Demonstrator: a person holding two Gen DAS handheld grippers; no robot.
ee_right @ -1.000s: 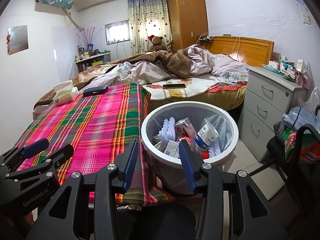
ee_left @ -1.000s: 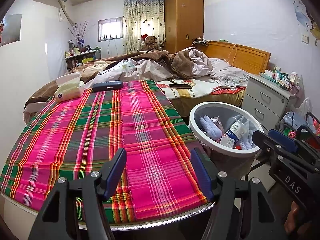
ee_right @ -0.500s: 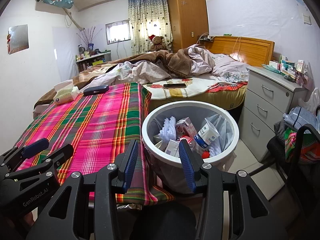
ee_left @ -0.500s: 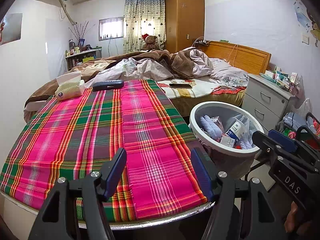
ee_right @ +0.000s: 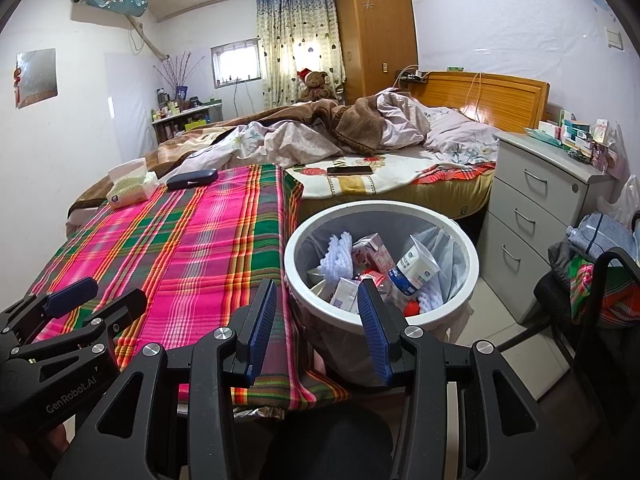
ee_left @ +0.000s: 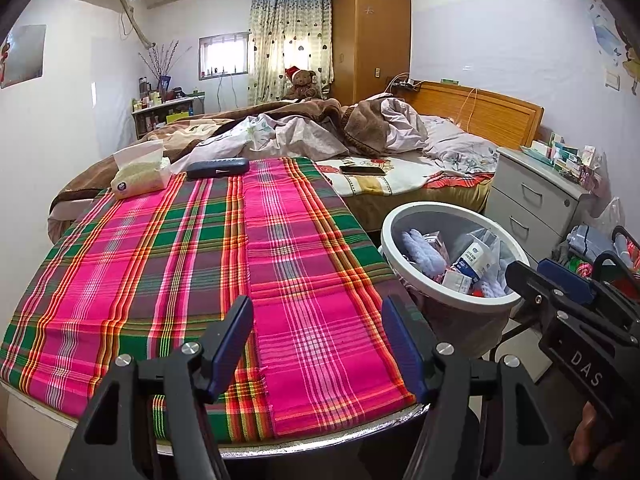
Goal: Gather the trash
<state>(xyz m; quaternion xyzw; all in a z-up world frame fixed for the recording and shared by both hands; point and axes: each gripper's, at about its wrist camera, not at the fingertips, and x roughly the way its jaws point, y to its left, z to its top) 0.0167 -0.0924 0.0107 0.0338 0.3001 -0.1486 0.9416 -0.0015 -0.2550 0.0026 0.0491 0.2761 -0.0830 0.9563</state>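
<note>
A round white trash bin (ee_right: pixel 472 280) stands beside the table's right edge, holding cartons, a white bottle (ee_right: pixel 416 272) and white foam pieces; it also shows in the left wrist view (ee_left: pixel 390 248). My left gripper (ee_left: pixel 316 324) is open and empty over the near edge of the plaid tablecloth (ee_left: pixel 180 264). My right gripper (ee_right: pixel 316 300) is open and empty, low in front of the bin's near rim. Each gripper shows at the side of the other's view: the right gripper (ee_left: pixel 552 280) and the left gripper (ee_right: pixel 96 292).
A tissue pack (ee_left: pixel 138 172) and a dark case (ee_left: pixel 218 168) lie at the table's far end. Behind is an unmade bed (ee_left: pixel 320 136) with a phone (ee_left: pixel 362 170). A grey drawer unit (ee_right: pixel 536 216) and a chair with clothes (ee_right: pixel 600 280) stand right.
</note>
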